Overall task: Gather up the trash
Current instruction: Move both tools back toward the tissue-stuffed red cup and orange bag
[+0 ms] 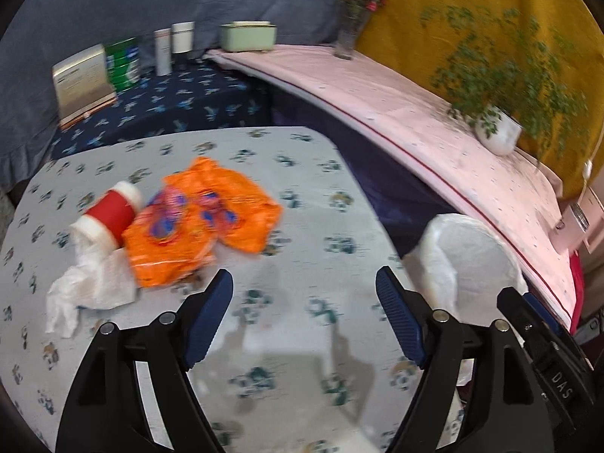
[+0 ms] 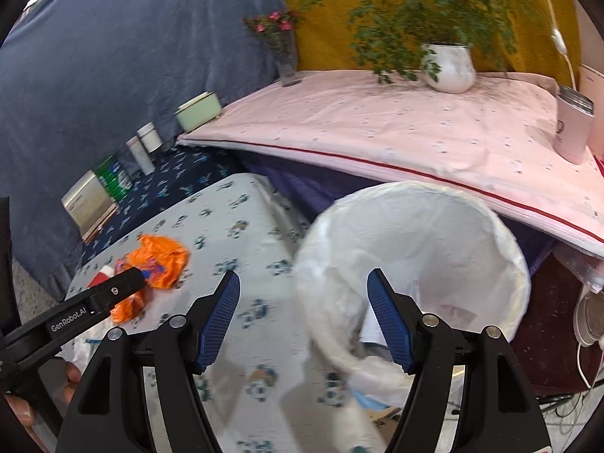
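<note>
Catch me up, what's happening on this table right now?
A person with a handheld gripper in each hand is clearing trash. Both the left gripper and right gripper have open, empty jaws. An orange wrapper, a red paper cup and a crumpled tissue still lie on the table. The lined bin sits beside it.

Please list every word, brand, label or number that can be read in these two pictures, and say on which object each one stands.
"GenRobot.AI": white letters on the black arm of the left gripper, seen in the right wrist view.
"DAS": pale letters on the black body of the right gripper, at the edge of the left wrist view.
Green printed carton: print too blurred to read.
Beige upright card box: lines of text too small to read.
Orange plastic wrapper: only coloured shapes, no legible words.
</note>
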Available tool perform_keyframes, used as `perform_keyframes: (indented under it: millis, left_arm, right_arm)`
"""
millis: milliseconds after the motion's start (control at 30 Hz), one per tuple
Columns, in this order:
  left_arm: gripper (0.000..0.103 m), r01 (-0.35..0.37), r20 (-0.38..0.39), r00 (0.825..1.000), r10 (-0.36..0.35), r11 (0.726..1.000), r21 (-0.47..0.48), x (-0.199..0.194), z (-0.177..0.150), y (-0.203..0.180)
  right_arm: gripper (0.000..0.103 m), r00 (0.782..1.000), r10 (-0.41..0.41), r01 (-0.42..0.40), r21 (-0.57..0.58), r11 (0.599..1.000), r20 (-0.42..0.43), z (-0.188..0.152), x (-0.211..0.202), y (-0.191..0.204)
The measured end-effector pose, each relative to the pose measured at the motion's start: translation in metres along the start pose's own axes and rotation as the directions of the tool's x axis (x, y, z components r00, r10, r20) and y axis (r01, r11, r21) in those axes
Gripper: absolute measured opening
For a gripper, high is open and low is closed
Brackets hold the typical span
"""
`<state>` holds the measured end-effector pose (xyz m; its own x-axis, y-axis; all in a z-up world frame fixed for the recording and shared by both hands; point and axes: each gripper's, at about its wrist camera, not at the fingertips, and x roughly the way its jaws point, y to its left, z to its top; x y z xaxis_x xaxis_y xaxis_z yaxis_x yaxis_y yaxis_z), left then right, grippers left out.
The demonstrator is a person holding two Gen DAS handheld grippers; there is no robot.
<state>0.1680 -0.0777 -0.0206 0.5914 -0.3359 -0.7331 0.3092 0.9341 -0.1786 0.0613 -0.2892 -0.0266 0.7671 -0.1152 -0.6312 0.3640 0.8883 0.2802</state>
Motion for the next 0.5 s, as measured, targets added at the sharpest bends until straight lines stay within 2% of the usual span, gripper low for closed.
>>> perform_keyframes:
  millis: [200, 500]
  left_arm:
    - [0.087, -0.083, 0.01, 0.996, 0.084, 0.993, -0.086, -0.021, -0.01, 0.076]
    - [0.088, -0.178, -0.016, 0.984, 0.179, 0.96, -0.216, -0.044, -0.03, 0.186]
  right_arm:
    - [0.068, 0.997, 0.074, -0.077, -0.074, 0.994, -0.038, -0.013, 0.006, 0.066]
    - [0.068, 0.976, 0.173, -0.195, -0.181, 0.964, -0.13, -0.045, 0.025, 0.169]
